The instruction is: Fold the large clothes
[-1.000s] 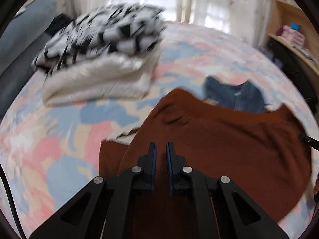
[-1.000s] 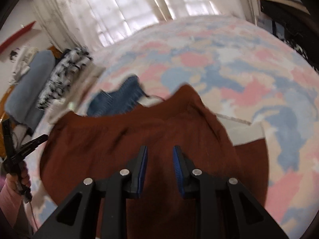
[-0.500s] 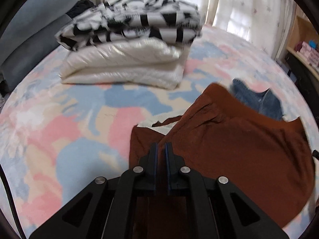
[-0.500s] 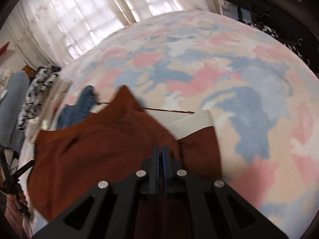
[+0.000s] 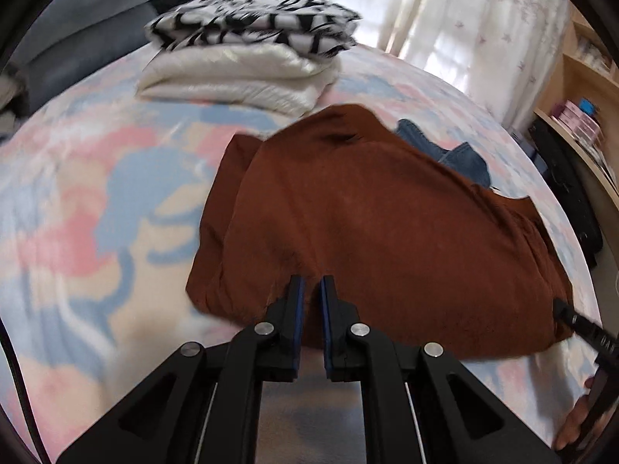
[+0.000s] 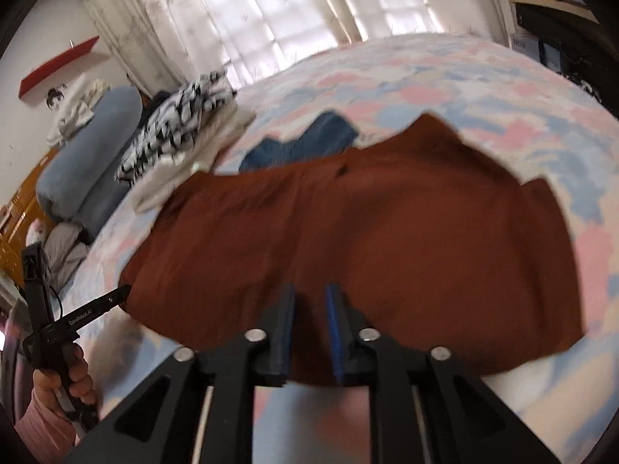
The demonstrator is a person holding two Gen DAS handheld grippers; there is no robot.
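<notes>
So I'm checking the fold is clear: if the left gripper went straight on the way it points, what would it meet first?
Most likely the rust-brown garment: the left gripper points down at its near edge. Depth is unclear.

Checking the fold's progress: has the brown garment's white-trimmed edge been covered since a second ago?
Yes. The brown garment now hides it, folded toward the folded stack.

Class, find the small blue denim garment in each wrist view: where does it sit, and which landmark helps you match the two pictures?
Left wrist view: blue denim garment upper right of centre, peeking from behind the rust-brown garment.
Right wrist view: it sits upper centre-left, again behind the brown cloth.
Shared landmark: the folded black-and-white patterned garment on the cream one.
</notes>
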